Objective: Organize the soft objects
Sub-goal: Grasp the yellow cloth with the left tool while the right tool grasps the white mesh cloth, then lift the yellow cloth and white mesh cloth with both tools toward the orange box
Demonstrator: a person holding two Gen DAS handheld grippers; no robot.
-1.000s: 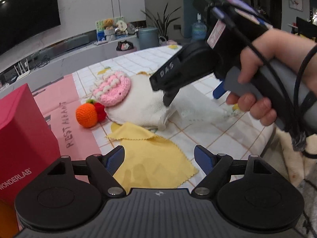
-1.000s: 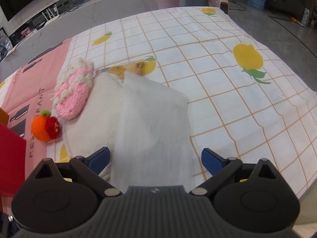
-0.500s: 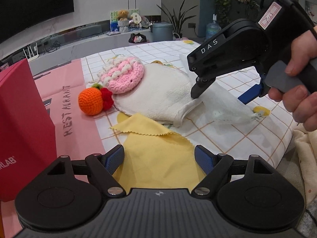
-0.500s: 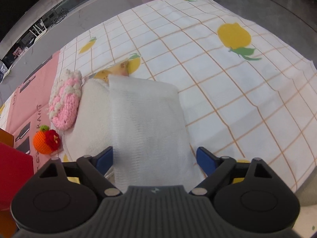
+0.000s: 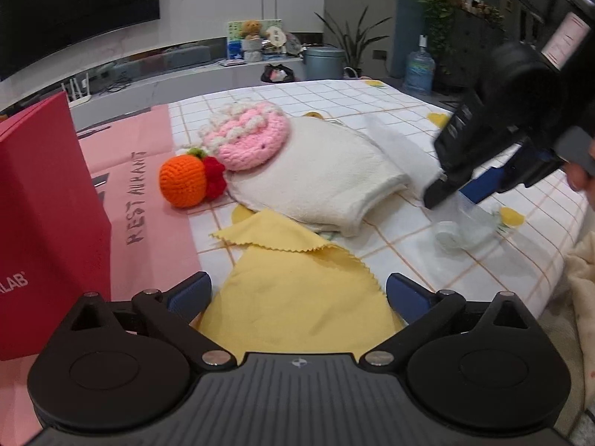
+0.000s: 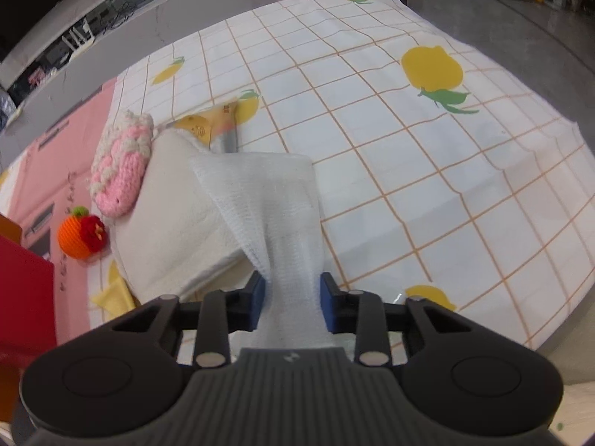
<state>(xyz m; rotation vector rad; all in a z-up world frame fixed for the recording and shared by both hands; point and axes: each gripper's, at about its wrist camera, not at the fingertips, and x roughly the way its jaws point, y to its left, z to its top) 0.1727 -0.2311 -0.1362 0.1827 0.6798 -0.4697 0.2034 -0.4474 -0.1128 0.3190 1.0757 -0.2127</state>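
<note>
My right hand-held gripper is closing its jaws on the near end of the white gauze cloth, which is bunched between the blue pads and already pinched there; the rest of the cloth drapes away over the cream towel. My left hand-held gripper has its jaws spreading wide, nothing between them, hovering over the yellow cloth at the bench's near edge. On the checked tablecloth the pink crochet piece rests on the towel's far side, with the orange crochet fruit just beside it. A red box stands at the left.
</note>
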